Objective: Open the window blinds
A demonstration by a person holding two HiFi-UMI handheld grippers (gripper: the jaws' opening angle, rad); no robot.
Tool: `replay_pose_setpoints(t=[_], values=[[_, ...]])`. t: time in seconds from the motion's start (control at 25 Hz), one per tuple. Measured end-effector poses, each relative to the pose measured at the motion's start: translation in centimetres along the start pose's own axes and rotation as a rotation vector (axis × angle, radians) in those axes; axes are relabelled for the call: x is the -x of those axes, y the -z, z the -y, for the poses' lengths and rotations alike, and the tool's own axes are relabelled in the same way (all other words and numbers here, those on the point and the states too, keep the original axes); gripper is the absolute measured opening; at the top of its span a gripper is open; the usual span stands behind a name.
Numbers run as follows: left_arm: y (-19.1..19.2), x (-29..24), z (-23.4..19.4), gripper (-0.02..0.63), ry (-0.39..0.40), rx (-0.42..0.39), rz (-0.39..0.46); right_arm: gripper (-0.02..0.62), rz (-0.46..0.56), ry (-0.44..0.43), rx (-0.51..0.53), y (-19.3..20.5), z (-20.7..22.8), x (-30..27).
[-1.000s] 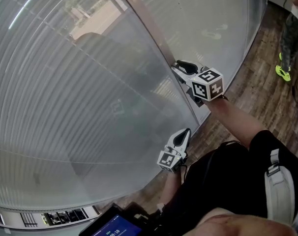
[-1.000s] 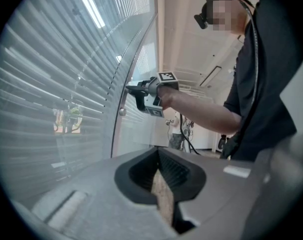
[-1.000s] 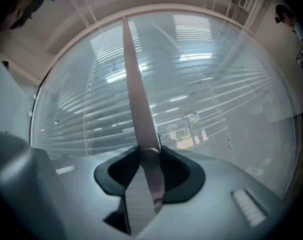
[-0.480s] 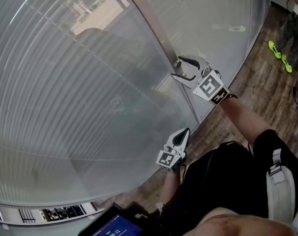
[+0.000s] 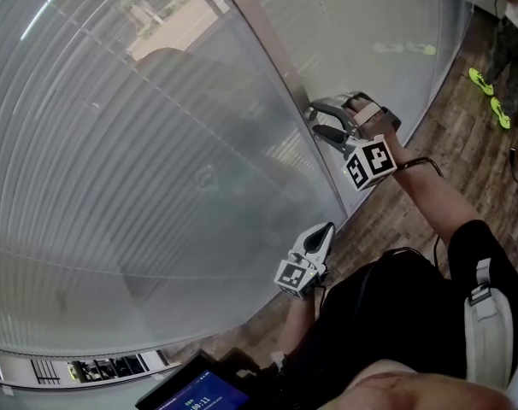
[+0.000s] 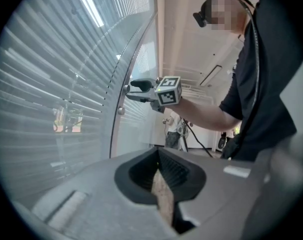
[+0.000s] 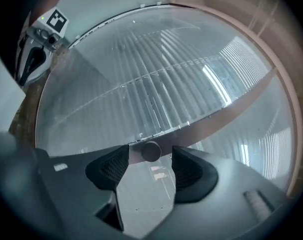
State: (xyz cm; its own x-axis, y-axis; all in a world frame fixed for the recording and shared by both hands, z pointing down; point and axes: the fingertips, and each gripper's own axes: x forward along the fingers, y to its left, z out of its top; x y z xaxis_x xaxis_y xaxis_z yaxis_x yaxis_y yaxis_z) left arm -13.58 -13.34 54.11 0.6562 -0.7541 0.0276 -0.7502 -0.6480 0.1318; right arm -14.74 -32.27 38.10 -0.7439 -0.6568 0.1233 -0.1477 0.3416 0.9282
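Grey slatted blinds (image 5: 139,143) hang behind glass, split by a tan upright frame (image 5: 267,41). A small round knob (image 7: 151,151) sticks out from that frame. My right gripper (image 5: 315,120) is level at the frame and open. Its jaws have just been opening. The knob stands between them (image 7: 150,159), and neither pad presses on it. The left gripper view also shows the knob (image 6: 121,111) just below the right gripper (image 6: 129,91). Lower down and near the person's body, my left gripper (image 5: 325,231) is shut and empty, its tips (image 6: 159,170) pointing level along the glass.
Wood floor (image 5: 464,169) runs along the foot of the glass at the right. Another person in bright green shoes (image 5: 485,84) stands at the far right. A tablet screen (image 5: 199,391) is at the bottom edge. A second blind panel (image 5: 370,24) is beyond the frame.
The right gripper rolled about a quarter turn at the frame, and its jaws opened wide. The left gripper stayed where it was. The person in green shoes shifted.
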Motion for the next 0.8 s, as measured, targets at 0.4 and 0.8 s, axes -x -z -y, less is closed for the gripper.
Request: replay_pose_setpoints(t=[0.4, 0.8], values=[[0.3, 0.3, -0.2, 0.002, -0.006, 0.008, -0.007, 0.249, -0.02, 0.017, 0.077, 0.0, 0.2, -0.9], [0.5, 0.1, -0.6, 0.002, -0.005, 0.015, -0.003, 0.17, -0.044, 0.044, 0.152, 0.0, 0.4, -1.2]])
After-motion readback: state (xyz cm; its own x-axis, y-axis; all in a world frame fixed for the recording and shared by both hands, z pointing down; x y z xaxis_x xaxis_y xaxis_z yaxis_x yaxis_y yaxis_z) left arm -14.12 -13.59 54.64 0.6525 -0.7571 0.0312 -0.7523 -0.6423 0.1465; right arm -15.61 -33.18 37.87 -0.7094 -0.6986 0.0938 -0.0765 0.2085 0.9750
